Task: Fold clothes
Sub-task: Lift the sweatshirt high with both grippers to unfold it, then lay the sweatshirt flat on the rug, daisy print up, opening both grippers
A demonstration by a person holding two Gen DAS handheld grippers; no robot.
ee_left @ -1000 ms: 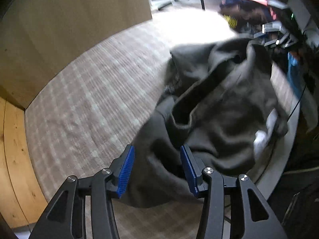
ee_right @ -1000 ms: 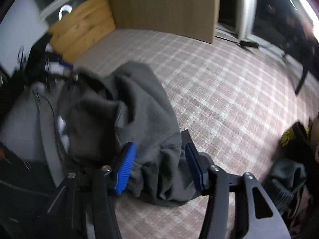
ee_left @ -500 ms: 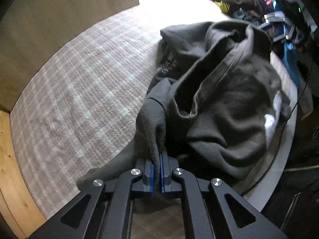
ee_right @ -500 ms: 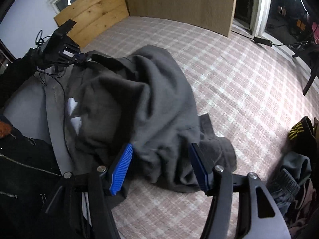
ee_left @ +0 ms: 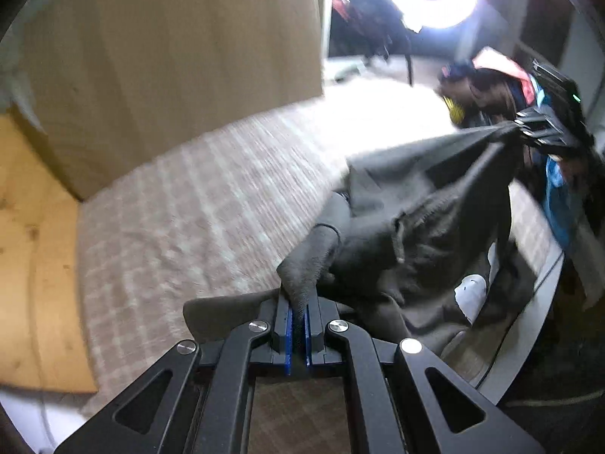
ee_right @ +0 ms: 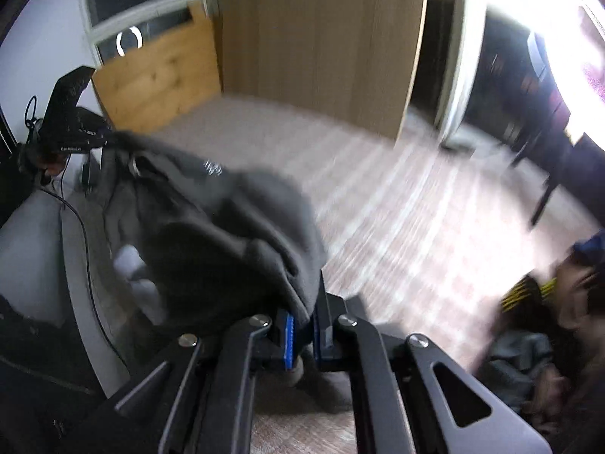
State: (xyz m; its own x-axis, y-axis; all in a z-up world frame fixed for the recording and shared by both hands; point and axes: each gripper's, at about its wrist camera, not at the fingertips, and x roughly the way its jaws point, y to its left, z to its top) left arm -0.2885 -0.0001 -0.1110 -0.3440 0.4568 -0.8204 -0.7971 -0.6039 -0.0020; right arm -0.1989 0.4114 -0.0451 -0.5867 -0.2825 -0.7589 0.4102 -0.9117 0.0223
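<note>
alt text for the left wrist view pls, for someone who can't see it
The left gripper is shut on a fold of a dark grey garment, which stretches up to the right gripper at the far right. Under it lies a beige checked bedcover, with a wooden wardrobe behind and a pile of clothes at the upper right; the picture is motion-blurred.

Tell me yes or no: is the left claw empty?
No, the left claw is shut on a fold of the grey sweatshirt.

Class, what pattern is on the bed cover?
A pale beige-and-white plaid bed cover, clearest in the left wrist view.
</note>
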